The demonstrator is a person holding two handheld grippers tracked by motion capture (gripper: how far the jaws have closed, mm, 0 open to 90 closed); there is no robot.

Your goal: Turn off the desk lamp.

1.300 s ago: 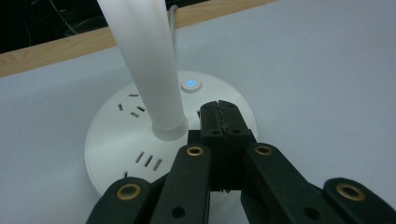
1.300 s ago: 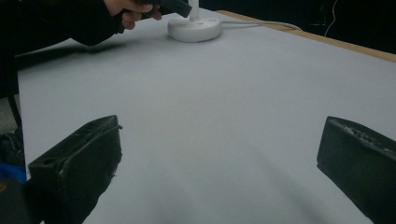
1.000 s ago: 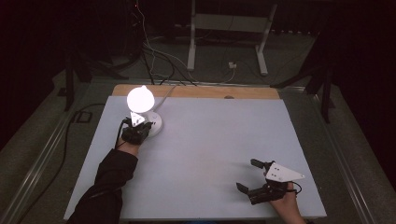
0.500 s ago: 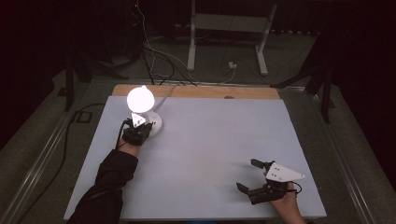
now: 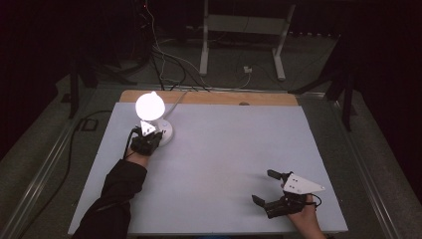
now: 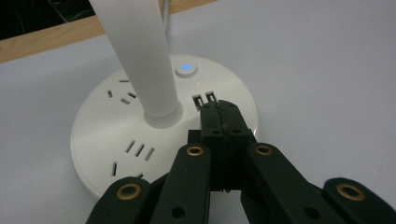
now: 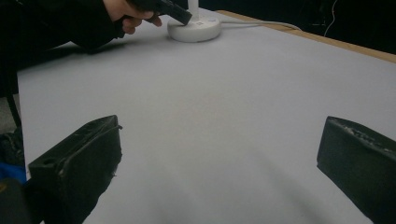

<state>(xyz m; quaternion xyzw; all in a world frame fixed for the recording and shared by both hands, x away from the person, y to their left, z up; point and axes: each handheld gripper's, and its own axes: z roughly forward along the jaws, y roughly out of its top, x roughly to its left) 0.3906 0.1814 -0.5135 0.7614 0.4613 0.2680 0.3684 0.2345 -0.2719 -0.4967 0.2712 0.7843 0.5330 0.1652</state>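
Left gripper view: left gripper (image 6: 219, 109) jaws together over the lamp base (image 6: 116, 140); right gripper (image 5: 268, 189) jaws apart.

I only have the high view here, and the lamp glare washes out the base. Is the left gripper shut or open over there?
Observer: Shut. In the left gripper view the left gripper has its jaws pressed together, tips over the lamp base.
Operator: Is the lamp's button showing anything?
Observer: Yes, the round button glows blue, just beyond the tips.
Operator: And the right gripper?
Observer: The right gripper is open, jaws wide apart above bare table, holding nothing.
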